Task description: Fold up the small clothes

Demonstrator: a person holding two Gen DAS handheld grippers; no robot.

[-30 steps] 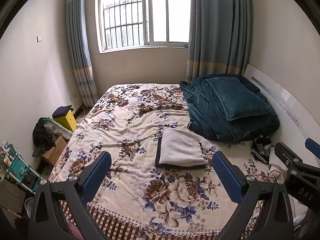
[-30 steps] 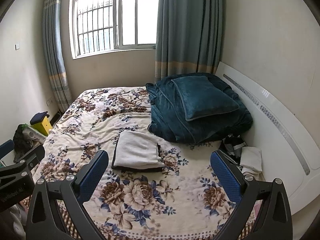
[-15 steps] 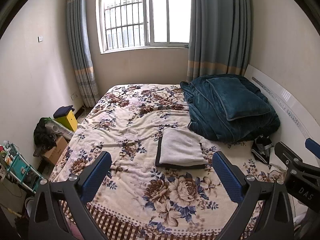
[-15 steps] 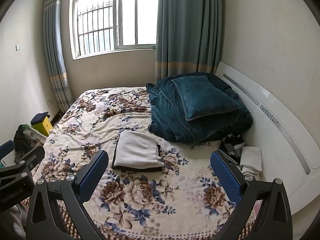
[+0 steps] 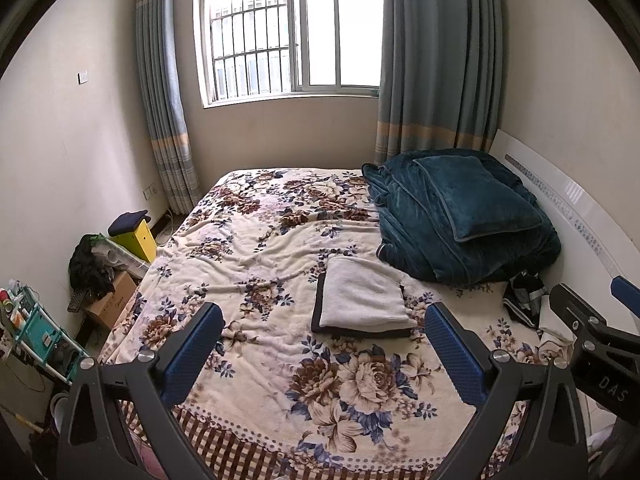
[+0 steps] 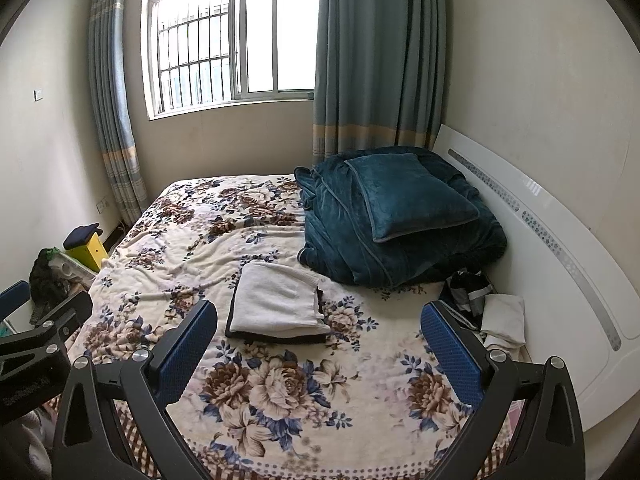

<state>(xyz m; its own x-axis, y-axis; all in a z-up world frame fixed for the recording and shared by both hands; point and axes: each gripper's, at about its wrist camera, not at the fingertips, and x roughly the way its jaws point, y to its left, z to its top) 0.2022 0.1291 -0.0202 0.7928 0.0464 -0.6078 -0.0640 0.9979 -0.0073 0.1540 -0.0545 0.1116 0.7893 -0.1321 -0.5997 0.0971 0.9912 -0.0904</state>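
A: So, how far along does the folding look?

B: Partly done, by the look of it. A folded white garment (image 5: 362, 298) lies on a folded dark one (image 5: 352, 331), stacked at the centre of the frame on the floral bedspread (image 5: 256, 256).

A: And the grippers?

B: The left gripper (image 5: 322, 350) hangs low in the frame with its blue pads spread wide, gripping nothing. The right gripper (image 6: 318, 346) is the same: released, empty, above the near edge of the bed. Neither touches any cloth.

A: Anything left to fold?

B: Probably. At the right of the frame, by the white headboard (image 6: 560, 248), sit a crumpled dark striped garment (image 6: 468, 290) and a white piece of cloth (image 6: 504, 316), both unfolded. Those seem to be the remaining work, though whether the white cloth is clothing cannot be told.

A: And the big teal heap?

B: That is a teal blanket (image 6: 360, 248) with a matching pillow (image 6: 408, 196) on top, at the upper right, just beyond the stack; it is bedding, likely no part of the task
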